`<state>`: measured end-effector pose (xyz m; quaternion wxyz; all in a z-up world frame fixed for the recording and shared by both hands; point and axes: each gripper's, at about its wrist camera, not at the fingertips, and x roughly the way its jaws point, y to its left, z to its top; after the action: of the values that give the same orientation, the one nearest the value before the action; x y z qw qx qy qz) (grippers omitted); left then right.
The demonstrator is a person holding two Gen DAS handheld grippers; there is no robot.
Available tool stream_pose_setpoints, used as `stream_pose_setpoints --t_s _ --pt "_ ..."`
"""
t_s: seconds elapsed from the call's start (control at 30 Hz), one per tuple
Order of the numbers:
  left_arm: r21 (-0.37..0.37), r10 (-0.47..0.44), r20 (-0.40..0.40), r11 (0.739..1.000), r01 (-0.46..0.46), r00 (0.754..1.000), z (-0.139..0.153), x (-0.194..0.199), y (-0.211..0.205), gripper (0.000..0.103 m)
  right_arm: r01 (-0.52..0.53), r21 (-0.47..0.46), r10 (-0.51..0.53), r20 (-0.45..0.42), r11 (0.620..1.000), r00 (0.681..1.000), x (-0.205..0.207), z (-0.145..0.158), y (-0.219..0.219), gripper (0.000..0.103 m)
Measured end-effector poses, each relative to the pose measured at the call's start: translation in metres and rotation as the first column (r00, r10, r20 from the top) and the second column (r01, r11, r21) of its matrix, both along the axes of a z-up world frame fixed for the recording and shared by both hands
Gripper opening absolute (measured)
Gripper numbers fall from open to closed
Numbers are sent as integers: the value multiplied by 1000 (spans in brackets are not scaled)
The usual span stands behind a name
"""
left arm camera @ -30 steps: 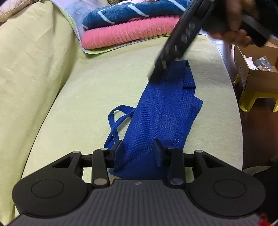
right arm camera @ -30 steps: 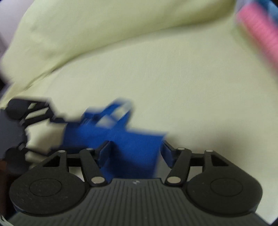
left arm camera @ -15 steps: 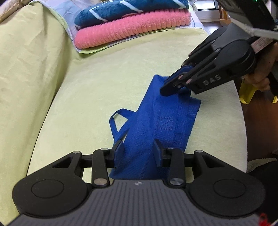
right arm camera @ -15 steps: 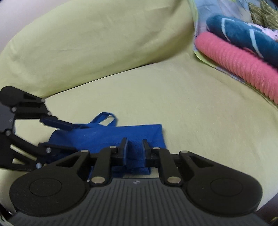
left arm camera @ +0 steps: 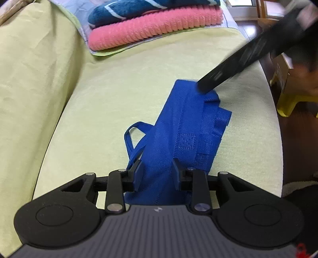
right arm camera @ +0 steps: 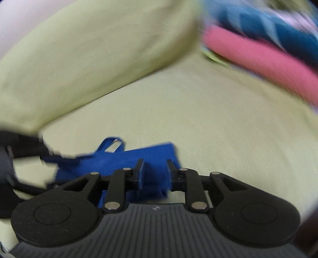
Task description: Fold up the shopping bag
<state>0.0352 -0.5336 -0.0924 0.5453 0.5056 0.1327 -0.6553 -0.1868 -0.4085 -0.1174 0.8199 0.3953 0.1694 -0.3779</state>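
A blue shopping bag lies folded into a narrow strip on the yellow-green sofa seat, with one handle loop sticking out to its left. My left gripper is shut on the bag's bunched near end. At the far end, blurred by motion, my right gripper touches the bag's edge. In the right wrist view the right gripper has blue bag fabric pinched between its narrow fingers. The left gripper shows there as a dark blur at the left.
A pink towel with a dark blue striped one on top lies at the seat's far end. The sofa back rises on the left. Past the seat's right edge, a yellow stool carries a cardboard box. A hand holds the right gripper.
The right gripper, open a second ago, closed on the bag's far end and has since swung round, now blurred. The left gripper and the bag's near end have stayed put.
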Motion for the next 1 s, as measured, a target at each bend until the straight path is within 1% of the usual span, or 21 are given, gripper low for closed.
stream_pose_setpoints --t_s 0.03,0.07,0.1,0.13,0.23,0.33,0.37,0.47,0.5,0.53,0.57,0.63,0.67,0.7,0.73,0.83,0.9,1.0 --pt "5 -9 3 1000 9 1000 0 0 -1 36 43 81 -49 79 996 996 -13 0 4 26" --pt "10 -19 6 1000 19 1000 0 0 -1 36 68 162 -95 164 984 982 -25 -4 10 33" --pt "14 -27 7 1000 27 1000 1 1 -1 36 82 237 -136 224 968 965 -32 -9 17 41" --pt "18 -34 5 999 34 999 1 1 -2 36 87 306 -172 264 948 949 -35 -15 23 44" --pt "23 -50 -2 998 50 999 1 3 -2 36 60 452 -225 320 890 920 -23 -36 34 47" --pt "20 -60 -16 998 61 998 1 6 -1 36 89 529 -319 360 844 877 -8 -52 42 47" --pt "18 -62 -25 998 62 998 0 8 -1 36 110 530 -345 369 841 863 -3 -54 43 48" --pt "8 -70 -52 997 71 996 -1 14 0 36 167 511 -380 346 843 858 13 -54 40 47" --pt "5 -73 -61 997 74 995 -1 16 0 36 187 507 -393 336 841 856 19 -53 39 36" --pt "2 -78 -67 997 79 995 -1 17 1 36 206 502 -397 310 840 864 26 -53 36 27" --pt "-1 -86 -70 996 86 994 -1 18 1 36 216 491 -389 282 844 877 32 -53 32 22" --pt "3 -103 -80 995 103 992 3 21 1 36 216 463 -363 254 859 896 39 -52 28 21" --pt "10 -108 -98 994 109 989 9 27 0 36 202 456 -343 252 867 905 39 -51 26 20" --pt "12 -106 -125 994 108 987 17 34 0 39 188 448 -324 250 874 913 40 -51 25 20" --pt "13 -105 -151 994 108 983 25 42 0 40 173 440 -304 247 881 920 41 -50 23 19" --pt "-2 -39 -213 999 40 976 44 73 -11 39 145 422 -263 236 895 935 42 -49 18 19" --pt "26 -23 -225 999 29 974 43 83 -24 39 148 402 -253 221 904 942 46 -46 20 19" --pt "88 -29 -236 995 51 971 28 84 -43 39 139 376 -231 214 916 949 50 -45 20 20"
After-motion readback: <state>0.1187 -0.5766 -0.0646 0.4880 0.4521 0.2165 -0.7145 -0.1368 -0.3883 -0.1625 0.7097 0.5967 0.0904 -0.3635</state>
